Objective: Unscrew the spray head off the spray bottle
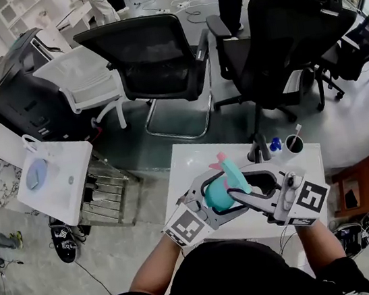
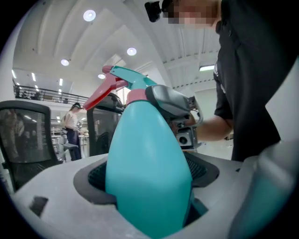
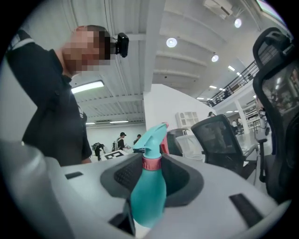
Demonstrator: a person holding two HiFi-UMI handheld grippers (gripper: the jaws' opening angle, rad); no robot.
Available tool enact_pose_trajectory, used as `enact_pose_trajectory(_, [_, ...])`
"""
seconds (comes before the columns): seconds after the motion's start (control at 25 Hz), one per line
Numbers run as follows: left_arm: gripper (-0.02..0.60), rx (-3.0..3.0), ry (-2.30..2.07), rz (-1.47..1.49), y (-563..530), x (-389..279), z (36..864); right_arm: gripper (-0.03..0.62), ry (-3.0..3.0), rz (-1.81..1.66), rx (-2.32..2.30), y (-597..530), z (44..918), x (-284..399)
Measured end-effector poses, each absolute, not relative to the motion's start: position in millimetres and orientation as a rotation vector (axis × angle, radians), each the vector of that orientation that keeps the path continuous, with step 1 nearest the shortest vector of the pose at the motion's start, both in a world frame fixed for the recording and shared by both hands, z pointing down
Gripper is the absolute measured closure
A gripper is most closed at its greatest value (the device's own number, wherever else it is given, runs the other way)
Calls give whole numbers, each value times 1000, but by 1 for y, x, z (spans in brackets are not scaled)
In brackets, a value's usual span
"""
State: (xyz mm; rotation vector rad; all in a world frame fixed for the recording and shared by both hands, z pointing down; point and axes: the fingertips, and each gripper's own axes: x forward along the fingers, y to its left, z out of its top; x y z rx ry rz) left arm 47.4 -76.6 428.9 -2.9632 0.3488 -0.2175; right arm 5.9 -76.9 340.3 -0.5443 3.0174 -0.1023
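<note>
The head view looks steeply down from above the person onto the white desk (image 1: 193, 162), with office chairs (image 1: 151, 53) on the far side. The left gripper view rides the left hand-held gripper (image 1: 217, 193), very near the spray bottle (image 2: 147, 172), tilted up and rightward at the right hand-held gripper (image 2: 163, 98) and the ceiling (image 2: 93, 42). The right gripper view faces up and leftward, a little farther off. All three views share the spray bottle.
</note>
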Motion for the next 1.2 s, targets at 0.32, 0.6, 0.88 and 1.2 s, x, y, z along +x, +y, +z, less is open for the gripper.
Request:
enact_pose_trajectory(0.32, [127,-3074,-69,-56,-32,53,407,459,3048,-133,-167,-42,334,5])
enact_pose_trajectory(0.6, [127,-3018,418,-226,-90,38,430,414,2907,-116,-537,-84,335,17])
enact_pose_trajectory(0.88, [127,-2883,907,-372,-131,19,439,418,2937,-101,-884,-104,350,13])
enact_pose_trajectory(1.2, [127,-2818,963,-456,-127,31,456,429,2863,-217,-1037,-113,353,5])
